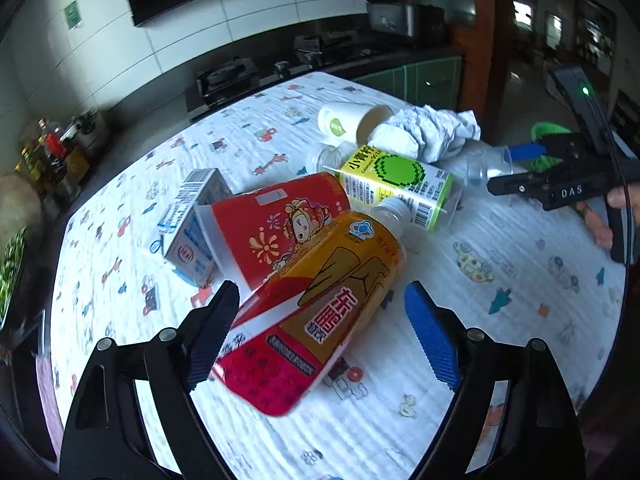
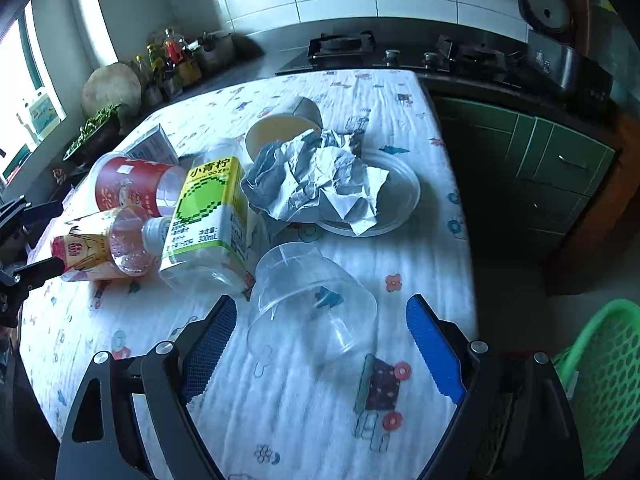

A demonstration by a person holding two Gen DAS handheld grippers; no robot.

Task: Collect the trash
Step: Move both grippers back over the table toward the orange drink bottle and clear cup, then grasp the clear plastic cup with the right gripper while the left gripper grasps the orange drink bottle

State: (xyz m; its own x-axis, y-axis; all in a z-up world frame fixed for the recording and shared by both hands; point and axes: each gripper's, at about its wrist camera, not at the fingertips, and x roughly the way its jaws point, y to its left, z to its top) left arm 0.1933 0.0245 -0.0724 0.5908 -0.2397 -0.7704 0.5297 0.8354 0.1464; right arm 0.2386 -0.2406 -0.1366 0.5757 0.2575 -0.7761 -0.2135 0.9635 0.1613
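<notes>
Both jaws gaping wide; L gripper straddling gold bottle, neck pointing away; clear cup lying near counter edge.

Both grippers point steeply down with jaws spread wide: the left gripper and the right gripper grip nothing.

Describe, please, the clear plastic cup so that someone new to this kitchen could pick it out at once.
Start at the table with the white cartoon-print cloth. At its near edge, in front of the crumpled white paper and right of the yellow-green labelled bottle, lies the clear plastic cup, tipped over. Unlike its printed neighbours, it is fully see-through and unlabelled.
</notes>
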